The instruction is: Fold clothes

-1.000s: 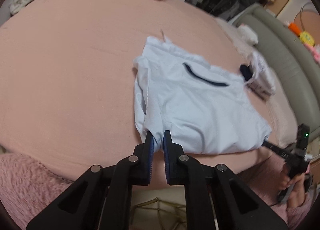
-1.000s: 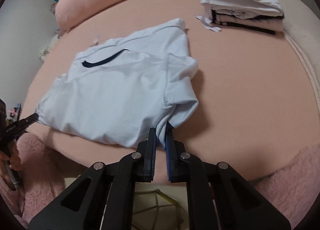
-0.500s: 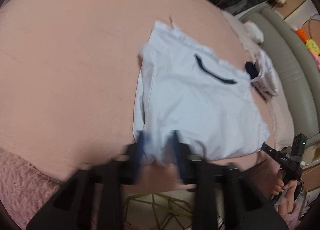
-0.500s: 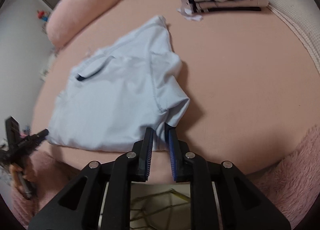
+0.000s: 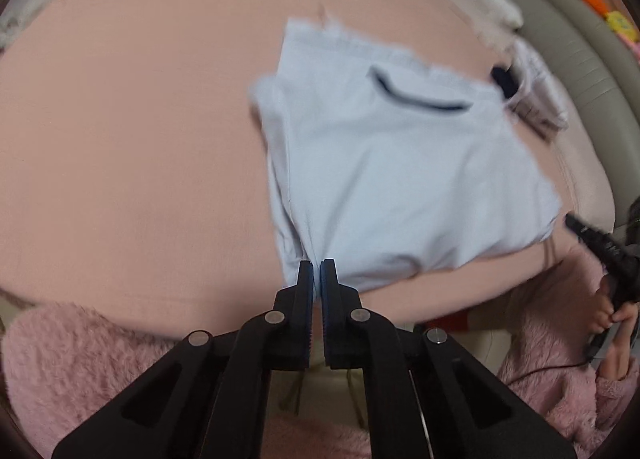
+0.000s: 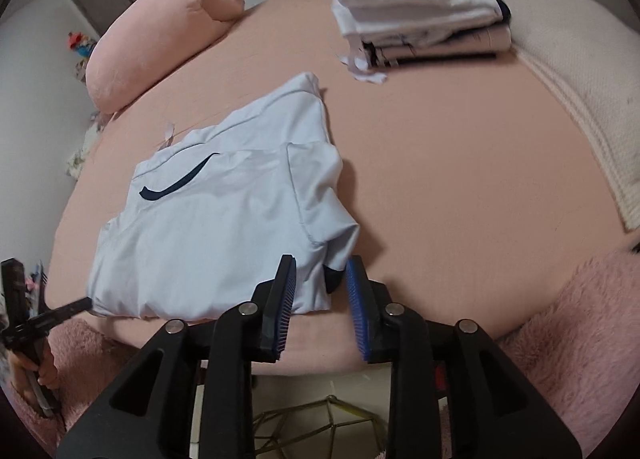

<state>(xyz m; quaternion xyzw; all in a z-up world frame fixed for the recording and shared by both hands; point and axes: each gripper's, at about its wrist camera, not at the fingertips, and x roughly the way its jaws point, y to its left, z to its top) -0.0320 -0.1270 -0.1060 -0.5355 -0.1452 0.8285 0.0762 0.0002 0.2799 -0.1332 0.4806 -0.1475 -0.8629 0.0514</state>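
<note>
Shirt [image 6: 224, 227], pale blue, lies partly folded on the pink bed [image 6: 460, 187], near its front edge, dark swoosh mark facing up. Left gripper [image 5: 316, 271] at 6 o'clock in the left wrist view, fingers clenched on the shirt's near hem, cloth pinched between the blue pads. Left view is motion-blurred. Right gripper [image 6: 320, 279] at 6 o'clock in the right wrist view, released: fingers spread apart, straddling the shirt's near right corner; whether a pad touches the cloth, cannot tell. A dark patch shows under that corner fold. Fuzzy pink sleeves sit low at both sides of each view. In the left view the right gripper's tip sits at 3 o'clock, just beside the shirt's right corner, a hand [image 5: 612, 319] on its handle. In the right view the left gripper's tip at 8 o'clock touches the shirt's left corner. Right sleeve of the shirt is folded in over the body. Farther back, stack [image 6: 420, 15] of folded clothes at 1 o'clock, well apart from the shirt. Pink bolster [image 6: 160, 31] at 11 o'clock at the bed's far edge. Cream blanket [image 6: 580, 79] at 2 o'clock. Grey-green sofa [image 5: 580, 59] at 2 o'clock in the left view, beyond the bed.
</note>
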